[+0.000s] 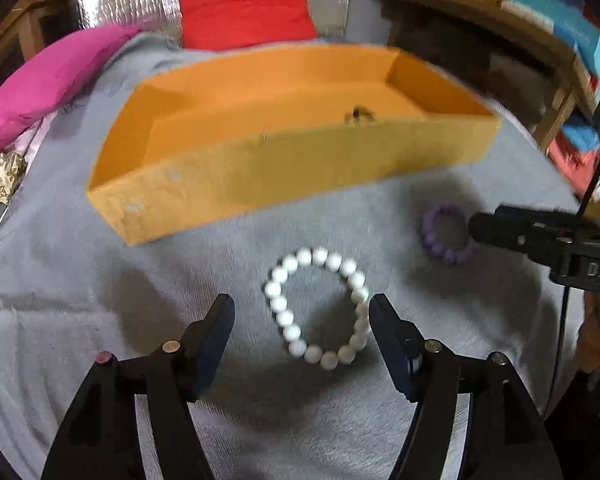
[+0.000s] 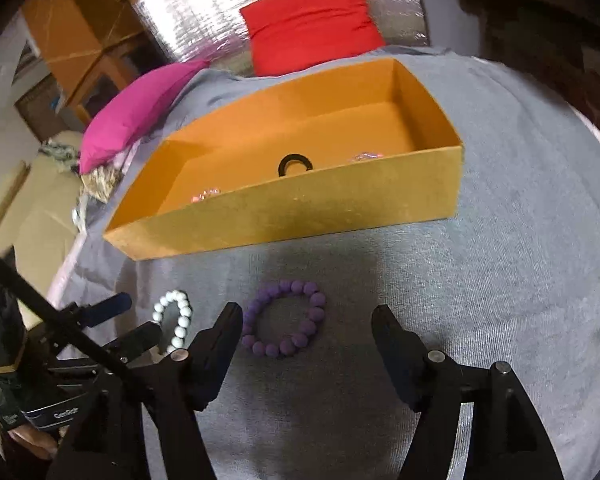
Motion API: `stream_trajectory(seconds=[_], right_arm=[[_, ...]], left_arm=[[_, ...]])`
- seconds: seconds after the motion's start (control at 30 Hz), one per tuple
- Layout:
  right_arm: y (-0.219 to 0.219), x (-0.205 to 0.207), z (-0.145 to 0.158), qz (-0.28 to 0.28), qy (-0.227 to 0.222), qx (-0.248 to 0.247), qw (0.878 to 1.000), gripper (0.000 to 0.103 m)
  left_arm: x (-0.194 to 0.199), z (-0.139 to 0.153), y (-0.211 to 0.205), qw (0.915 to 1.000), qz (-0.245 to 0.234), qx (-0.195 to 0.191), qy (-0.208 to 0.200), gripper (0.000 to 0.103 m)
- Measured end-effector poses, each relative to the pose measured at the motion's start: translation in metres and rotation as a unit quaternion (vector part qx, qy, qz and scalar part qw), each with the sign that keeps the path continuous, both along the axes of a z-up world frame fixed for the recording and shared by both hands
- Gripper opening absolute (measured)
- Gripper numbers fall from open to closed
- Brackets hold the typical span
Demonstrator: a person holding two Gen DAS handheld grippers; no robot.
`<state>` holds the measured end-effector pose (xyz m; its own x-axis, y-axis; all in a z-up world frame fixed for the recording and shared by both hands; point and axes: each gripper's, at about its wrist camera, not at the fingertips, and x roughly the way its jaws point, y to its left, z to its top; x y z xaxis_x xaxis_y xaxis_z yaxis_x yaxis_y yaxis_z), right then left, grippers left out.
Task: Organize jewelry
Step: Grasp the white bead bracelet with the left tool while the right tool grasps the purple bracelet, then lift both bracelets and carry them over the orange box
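Left gripper [image 1: 302, 312]: fingers spread, astride white bracelet [image 1: 320, 312] on grey cloth [image 1: 100, 280], near its front edge.
Right gripper [image 2: 307, 324]: spread, purple bracelet [image 2: 286, 318] beside left finger.
Risk: off-centre closing likely nudges beads, misses orange box [image 2: 300, 208].

Two bead bracelets lie on the grey cloth [image 2: 500, 280] in the lower middle of the frame: one white bracelet [image 1: 318, 308] and one purple bracelet [image 2: 285, 318]. One orange box [image 2: 300, 208] sits across the centre. Inside it show one black ring [image 2: 295, 164] and two small pinkish pieces, one at the box's lower left [image 2: 206, 195] and one to the right [image 2: 366, 156], too small to identify. Two cushions sit along the top: one red cushion [image 2: 314, 20] and one pink cushion [image 2: 136, 116]
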<state>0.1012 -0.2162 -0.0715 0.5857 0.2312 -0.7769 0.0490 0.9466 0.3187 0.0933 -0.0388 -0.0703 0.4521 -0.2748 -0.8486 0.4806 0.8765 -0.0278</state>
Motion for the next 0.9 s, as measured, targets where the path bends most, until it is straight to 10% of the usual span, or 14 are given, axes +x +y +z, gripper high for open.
stream_trajectory(seconds=[0.47,0.63,0.9], right_arm=[[0.053,0.01,-0.019,0.052,-0.006,-0.14,0.989,0.059],[0.043,0.011,-0.016,0.034,-0.007,-0.148,0.988,0.013],[0.022,0.008,-0.011,0.023,-0.004,-0.091,0.996,0.01]], left_arm=[[0.006,-0.01,0.022,0.9992,0.024,-0.003,0.032,0.072],[0.004,-0.008,0.027,0.9993,0.026,-0.014,0.021,0.038],[0.01,-0.005,0.022,0.9979,0.018,-0.053,0.032,0.01]])
